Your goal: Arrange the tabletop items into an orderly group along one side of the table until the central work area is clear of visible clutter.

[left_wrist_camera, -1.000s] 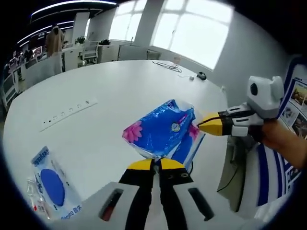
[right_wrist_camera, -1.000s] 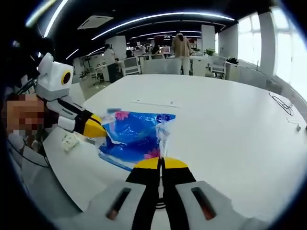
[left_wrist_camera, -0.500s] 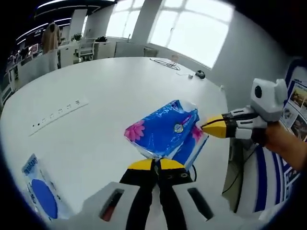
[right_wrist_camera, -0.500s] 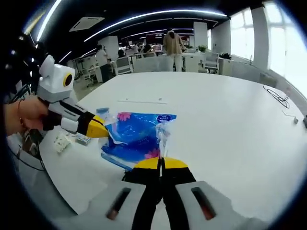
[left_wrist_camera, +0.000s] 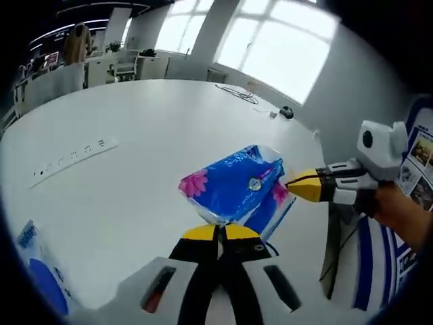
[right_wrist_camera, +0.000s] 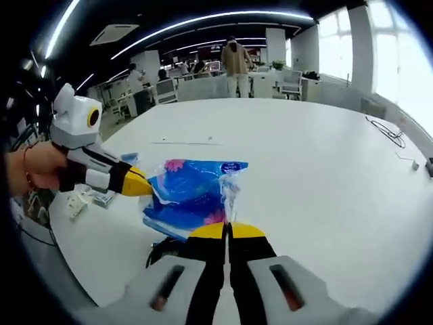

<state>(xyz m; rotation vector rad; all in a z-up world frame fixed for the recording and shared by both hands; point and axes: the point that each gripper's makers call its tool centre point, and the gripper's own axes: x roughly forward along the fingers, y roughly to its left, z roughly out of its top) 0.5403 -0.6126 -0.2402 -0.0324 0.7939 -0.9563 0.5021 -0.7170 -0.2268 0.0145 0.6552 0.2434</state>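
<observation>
Background only: big windows (left_wrist_camera: 270,34) behind the white table, ceiling light strips (right_wrist_camera: 223,17) overhead. Flush power-socket strip (left_wrist_camera: 71,154) set into the tabletop. Far desks with office chairs (right_wrist_camera: 292,80); a person in a tan coat (right_wrist_camera: 236,62) stands there. Poster board (left_wrist_camera: 419,166) at the right edge of the left gripper view.

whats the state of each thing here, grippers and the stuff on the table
left gripper: shut on the near edge of the blue tissue pack
right gripper: shut on the opposite end of the pack
blue tissue pack: pinched at both ends, wrapper crinkled
wet wipes packet: lying flat on the table, untouched
white table: bare in the middle
black cable: loose at the far edge
</observation>
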